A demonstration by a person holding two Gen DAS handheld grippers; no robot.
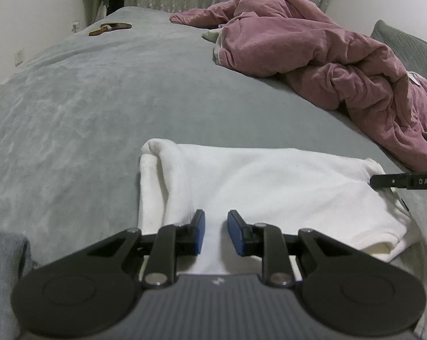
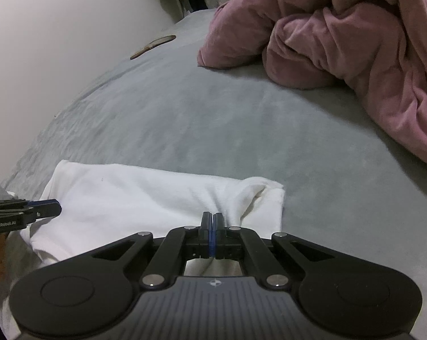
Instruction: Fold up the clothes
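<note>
The right gripper (image 2: pixel 212 221) has its jaws pressed fully together over the near edge of the white garment (image 2: pixel 145 198); the cloth puckers toward the tips, so it looks pinched there, though the contact itself is hidden behind the pads. The left gripper (image 1: pixel 215 223) stands with a narrow gap between its blue pads (image 1: pixel 200 231). White fabric shows through that gap, but the pads do not visibly bite it, so I cannot tell whether it grips anything.

The garment lies as a partly folded rectangle on the grey bedspread (image 1: pixel 100 99), at the near edge of the bed. One gripper works near each of the garment's near corners. Beyond the garment the bedspread is bare, then comes a crumpled pink quilt (image 1: pixel 312 56), well apart from it. A brown hanger (image 1: pixel 110 27) lies far beyond the garment, toward the wall.

The step appears to be taking hold of the near hem for another fold. Next, both grips need to be firm and level, then carried together over the garment toward its far edge so the layers land square.
</note>
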